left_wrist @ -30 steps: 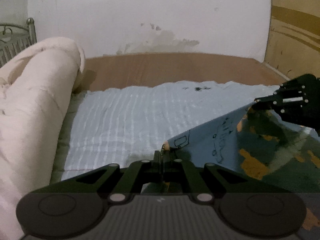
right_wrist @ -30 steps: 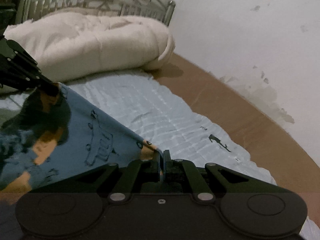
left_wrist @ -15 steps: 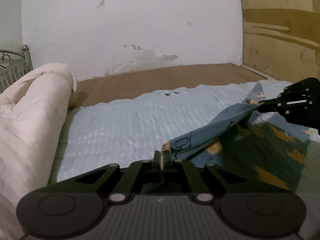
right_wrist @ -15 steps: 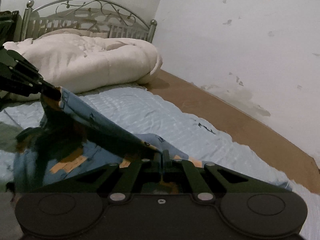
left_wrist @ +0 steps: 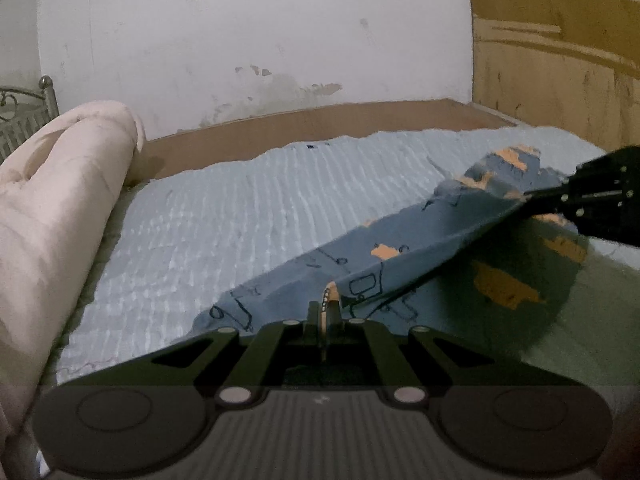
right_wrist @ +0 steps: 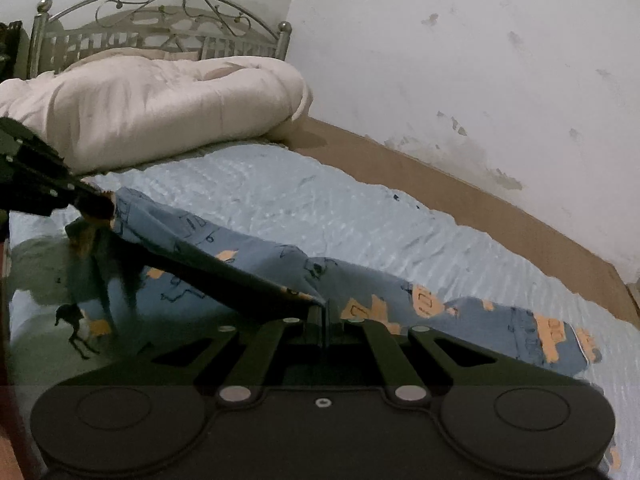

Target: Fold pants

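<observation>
Blue pants (right_wrist: 248, 256) printed with orange and outlined vehicles hang stretched between two grippers above a pale blue blanket (left_wrist: 248, 216) on a bed, their far end trailing on the blanket. The left gripper (left_wrist: 325, 312) has its jaws clamped on one edge of the pants, the right gripper (right_wrist: 323, 310) on the other. A rolled cream duvet (right_wrist: 160, 104) lies near the metal headboard (right_wrist: 160, 20), beside a white wall (left_wrist: 256, 40).
</observation>
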### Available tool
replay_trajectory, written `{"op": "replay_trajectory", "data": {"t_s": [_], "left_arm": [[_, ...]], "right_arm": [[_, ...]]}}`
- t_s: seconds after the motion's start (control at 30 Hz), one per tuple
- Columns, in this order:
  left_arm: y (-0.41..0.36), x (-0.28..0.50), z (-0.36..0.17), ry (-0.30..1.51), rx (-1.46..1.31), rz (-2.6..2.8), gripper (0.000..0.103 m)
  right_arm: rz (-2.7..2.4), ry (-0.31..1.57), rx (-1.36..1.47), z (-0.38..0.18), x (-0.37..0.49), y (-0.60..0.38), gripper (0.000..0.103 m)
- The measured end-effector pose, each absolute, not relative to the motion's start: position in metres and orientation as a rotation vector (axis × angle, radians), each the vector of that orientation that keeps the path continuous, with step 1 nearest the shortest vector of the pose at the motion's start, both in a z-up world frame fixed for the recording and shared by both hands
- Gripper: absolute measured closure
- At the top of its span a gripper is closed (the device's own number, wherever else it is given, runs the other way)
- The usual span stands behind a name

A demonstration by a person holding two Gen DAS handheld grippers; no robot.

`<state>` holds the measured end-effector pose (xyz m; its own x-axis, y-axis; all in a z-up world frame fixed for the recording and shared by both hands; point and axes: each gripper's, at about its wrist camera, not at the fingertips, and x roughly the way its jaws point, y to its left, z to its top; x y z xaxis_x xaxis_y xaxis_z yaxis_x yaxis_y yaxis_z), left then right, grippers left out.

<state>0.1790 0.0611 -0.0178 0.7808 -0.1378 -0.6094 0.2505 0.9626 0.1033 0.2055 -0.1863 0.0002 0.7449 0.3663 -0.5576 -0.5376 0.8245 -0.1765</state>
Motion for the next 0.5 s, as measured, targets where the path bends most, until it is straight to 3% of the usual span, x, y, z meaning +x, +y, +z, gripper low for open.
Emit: {"op": "replay_trajectory", "data": {"t_s": [0.5], "left_arm": [[0.054,0.155,-0.03,0.607,0.264,-0.229,0.102]], "right_arm": [[0.48,0.533,-0.363,-0.014,0.181,-0.189,0.103]]}}
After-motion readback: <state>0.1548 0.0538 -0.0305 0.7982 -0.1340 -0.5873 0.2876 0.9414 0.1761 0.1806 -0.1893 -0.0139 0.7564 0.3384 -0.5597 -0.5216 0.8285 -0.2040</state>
